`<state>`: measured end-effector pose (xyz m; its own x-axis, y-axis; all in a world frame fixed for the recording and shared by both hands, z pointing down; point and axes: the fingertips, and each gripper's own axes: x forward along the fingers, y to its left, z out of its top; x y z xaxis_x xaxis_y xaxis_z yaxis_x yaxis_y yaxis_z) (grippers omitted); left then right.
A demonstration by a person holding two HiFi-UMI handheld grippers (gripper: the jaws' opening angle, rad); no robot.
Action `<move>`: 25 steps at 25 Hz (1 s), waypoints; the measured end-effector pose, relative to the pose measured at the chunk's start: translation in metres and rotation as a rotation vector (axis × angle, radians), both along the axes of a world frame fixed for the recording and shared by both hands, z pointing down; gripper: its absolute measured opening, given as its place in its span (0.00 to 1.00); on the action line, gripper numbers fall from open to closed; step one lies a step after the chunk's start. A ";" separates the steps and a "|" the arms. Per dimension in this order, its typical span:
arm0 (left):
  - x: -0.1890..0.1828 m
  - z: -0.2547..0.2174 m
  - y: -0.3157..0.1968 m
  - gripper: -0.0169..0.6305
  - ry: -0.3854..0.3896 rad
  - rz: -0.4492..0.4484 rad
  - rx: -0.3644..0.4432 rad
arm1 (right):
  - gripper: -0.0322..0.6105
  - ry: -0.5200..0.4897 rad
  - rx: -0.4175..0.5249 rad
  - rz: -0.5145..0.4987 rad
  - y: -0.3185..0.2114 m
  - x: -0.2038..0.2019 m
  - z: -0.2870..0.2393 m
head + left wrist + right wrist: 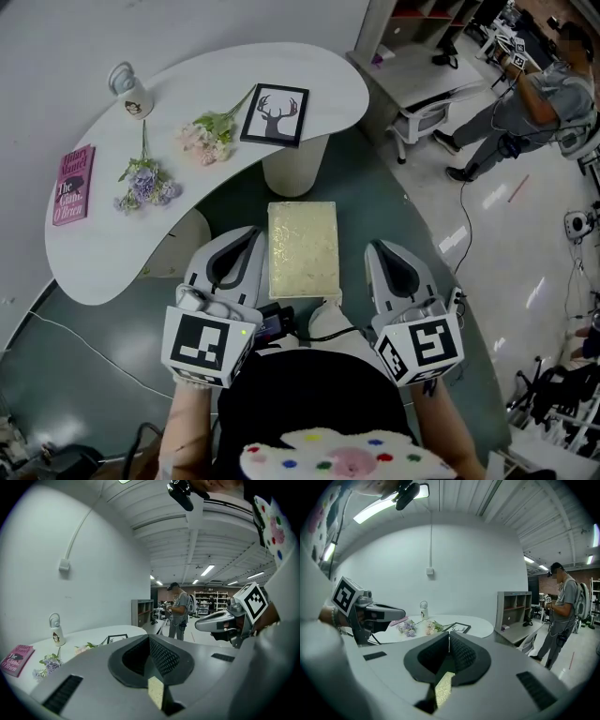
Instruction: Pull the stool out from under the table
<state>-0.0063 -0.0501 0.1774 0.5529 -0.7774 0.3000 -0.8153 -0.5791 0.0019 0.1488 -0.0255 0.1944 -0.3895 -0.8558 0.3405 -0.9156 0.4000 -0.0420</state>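
The stool [302, 248], with a pale yellow rectangular cushion, stands on the floor in front of the white table [103, 253]. Its far end lies close to the table's pedestal [295, 167]. My left gripper [246, 236] hovers beside the stool's left edge, my right gripper [378, 248] beside its right edge. Both are shut and hold nothing. In the left gripper view the shut jaws [149, 637] show a sliver of the stool [155, 691] below. The right gripper view shows its shut jaws [449, 634] with the same cushion [443, 686] beneath.
On the table lie a pink book [73, 184], a small white bottle [131, 92], two flower sprigs [145, 180] and a framed deer picture [275, 114]. A person [525, 103] stands at the back right near a chair [422, 117]. A cable [84, 342] runs over the floor at left.
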 end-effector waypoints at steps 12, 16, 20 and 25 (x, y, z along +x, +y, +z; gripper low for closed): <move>-0.007 0.007 0.004 0.05 -0.017 -0.011 -0.013 | 0.11 0.005 -0.002 -0.006 0.002 -0.004 0.001; -0.005 0.006 0.003 0.05 -0.013 -0.006 -0.014 | 0.11 0.007 0.000 -0.006 0.001 -0.004 0.000; -0.004 0.007 0.003 0.05 -0.017 -0.002 -0.017 | 0.11 0.007 0.000 -0.003 0.001 -0.003 0.000; -0.003 0.009 0.003 0.05 -0.018 0.003 -0.021 | 0.11 0.009 -0.003 0.003 0.002 -0.002 0.002</move>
<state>-0.0095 -0.0467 0.1869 0.5492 -0.7694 0.3262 -0.8138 -0.5811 -0.0006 0.1464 -0.0236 0.1963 -0.3836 -0.8561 0.3464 -0.9172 0.3970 -0.0346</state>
